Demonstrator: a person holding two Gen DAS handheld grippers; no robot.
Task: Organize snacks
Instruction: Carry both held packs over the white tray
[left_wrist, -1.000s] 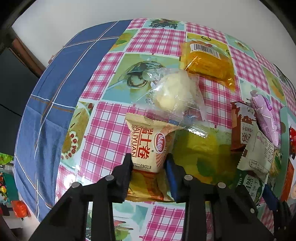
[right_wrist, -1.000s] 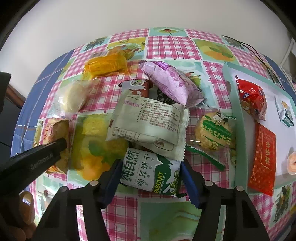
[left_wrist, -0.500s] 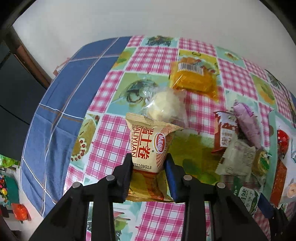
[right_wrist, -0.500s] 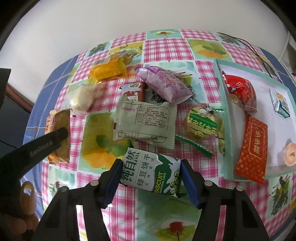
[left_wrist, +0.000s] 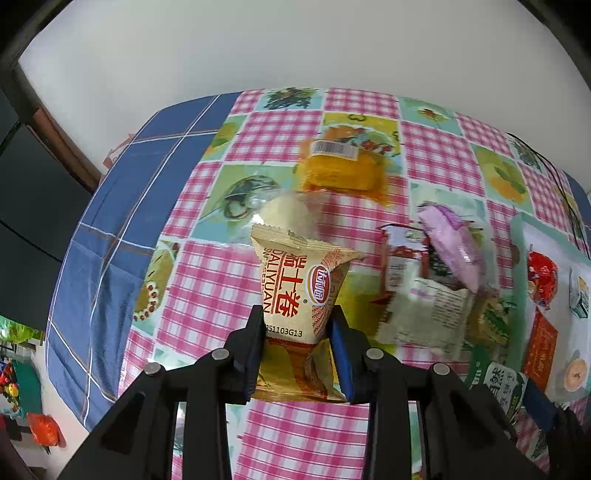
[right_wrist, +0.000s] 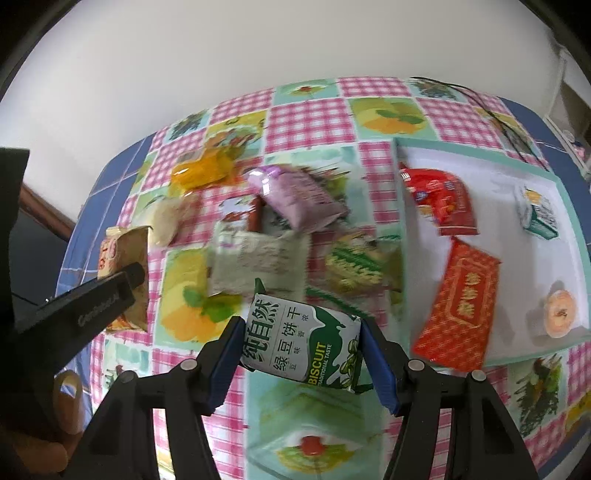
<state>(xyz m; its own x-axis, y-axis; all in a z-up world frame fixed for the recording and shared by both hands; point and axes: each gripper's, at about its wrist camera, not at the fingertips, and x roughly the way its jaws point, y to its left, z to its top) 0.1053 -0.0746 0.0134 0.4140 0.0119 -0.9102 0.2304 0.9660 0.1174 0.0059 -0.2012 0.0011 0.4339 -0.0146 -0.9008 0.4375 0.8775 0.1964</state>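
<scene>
A home, by the look of it: a table spread with a pink-gingham, fruit-print tablecloth (left_wrist: 288, 129), a blue plaid cloth (left_wrist: 110, 236) beneath it at nine o'clock, set against a plain white wall (right_wrist: 184, 55) at twelve. Wrapped snacks (right_wrist: 295, 195) litter the middle; a teal-rimmed tray (right_wrist: 569, 206) sits at three, a dark wooden frame (left_wrist: 59, 136) at ten.

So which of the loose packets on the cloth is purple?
The puffy purple packet, lying beside the tray; its neighbours are orange, pale green and clear-wrapped.
</scene>
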